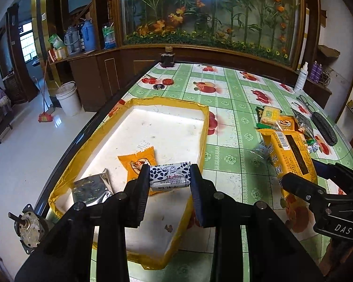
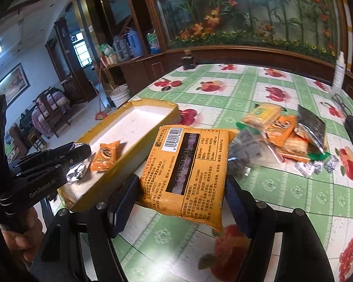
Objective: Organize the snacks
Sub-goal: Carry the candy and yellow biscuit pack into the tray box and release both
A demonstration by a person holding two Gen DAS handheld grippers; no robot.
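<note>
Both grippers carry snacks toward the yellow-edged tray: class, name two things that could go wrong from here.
1. The large orange packet is pinched only at its sides by the right gripper; it may sag or slip.
2. The left gripper holds a small blue-patterned snack over the orange packet in the tray; dropped there, it could pile up.

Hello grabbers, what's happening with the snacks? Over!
Left gripper shut on small blue-white wrapped snack. Right gripper shut on big orange snack packet. Yellow-rimmed white tray ahead, nothing blocking.
</note>
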